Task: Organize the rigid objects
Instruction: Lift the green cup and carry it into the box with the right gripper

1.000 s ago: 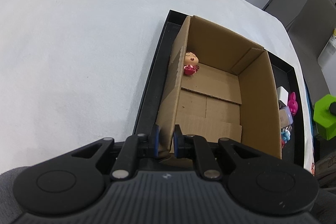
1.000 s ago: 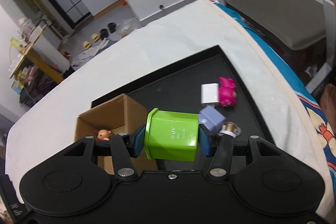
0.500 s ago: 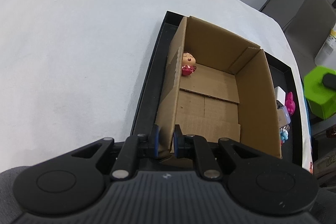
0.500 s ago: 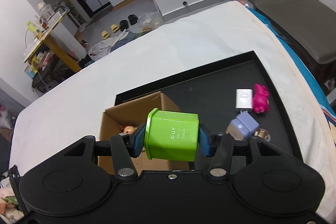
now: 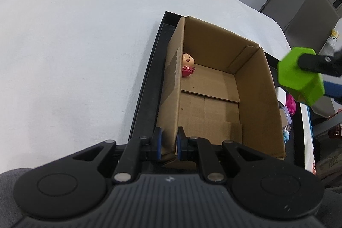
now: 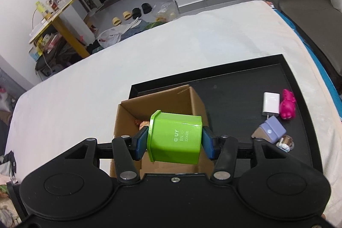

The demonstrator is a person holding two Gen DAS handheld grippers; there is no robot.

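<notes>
Left claw [image 5: 168, 143] pinches the near wall of the cardboard box [image 5: 252, 86], steadying it. Right claw [image 6: 174, 141] clamps the green cup [image 6: 175, 139] by its flat sides above the box; it looks stiff, light, perhaps slick. Beyond it, a doll [image 6: 143, 125] is half hidden.

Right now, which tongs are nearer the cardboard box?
Left. The left tongs are clamped on the near wall of the cardboard box. The right tongs hold the green block off the box's right side, not touching it.
</notes>
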